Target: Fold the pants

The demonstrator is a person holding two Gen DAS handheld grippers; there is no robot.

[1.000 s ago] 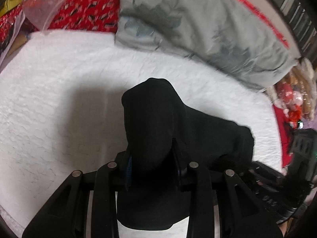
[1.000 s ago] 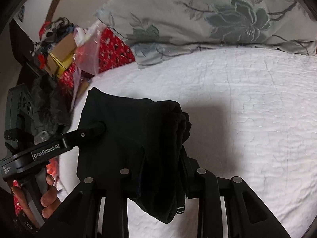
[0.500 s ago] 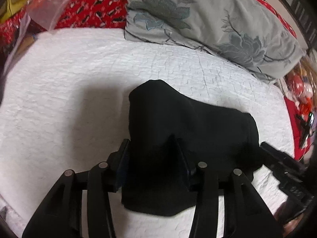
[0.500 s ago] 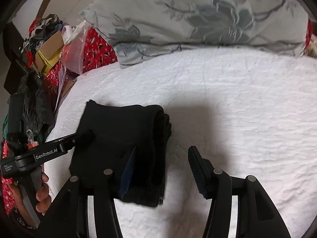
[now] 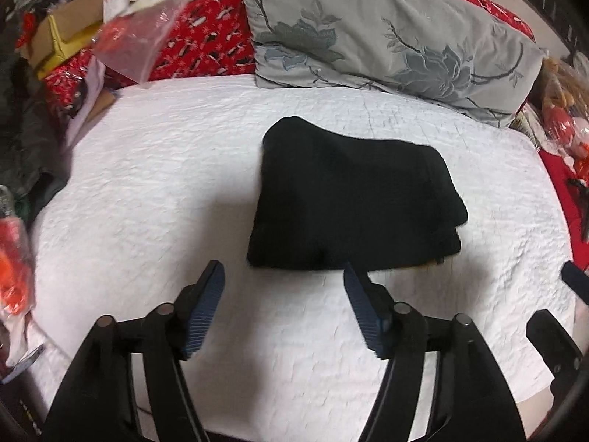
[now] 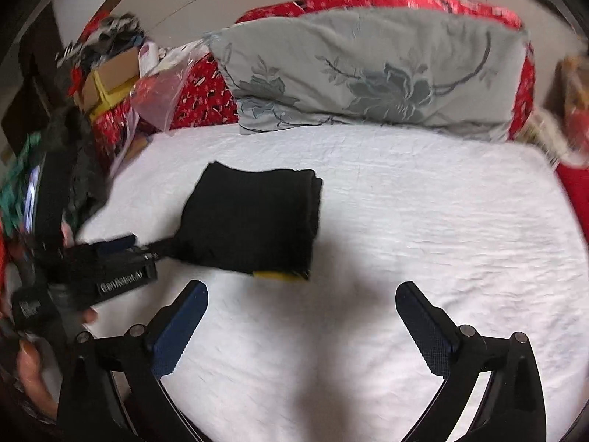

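Observation:
The black pants [image 5: 349,199] lie folded into a compact rectangle on the white quilted bed [image 5: 154,184]. In the right wrist view the pants [image 6: 254,221] sit left of centre, with a yellow tag at their near edge. My left gripper [image 5: 283,280] is open and empty, just short of the pants' near edge. My right gripper [image 6: 302,298] is open and empty, pulled back to the right of the pants. The left gripper's body [image 6: 110,269] shows at the left of the right wrist view.
A grey floral pillow [image 5: 386,37] lies along the head of the bed over a red patterned cover [image 5: 198,48]. Boxes, a plastic bag [image 5: 132,44] and clutter pile up at the left. Stuffed toys [image 5: 563,118] sit at the right edge.
Both grippers let go of the pants, opened and drew back. The folded pants now lie flat on the bed instead of hanging from the fingers.

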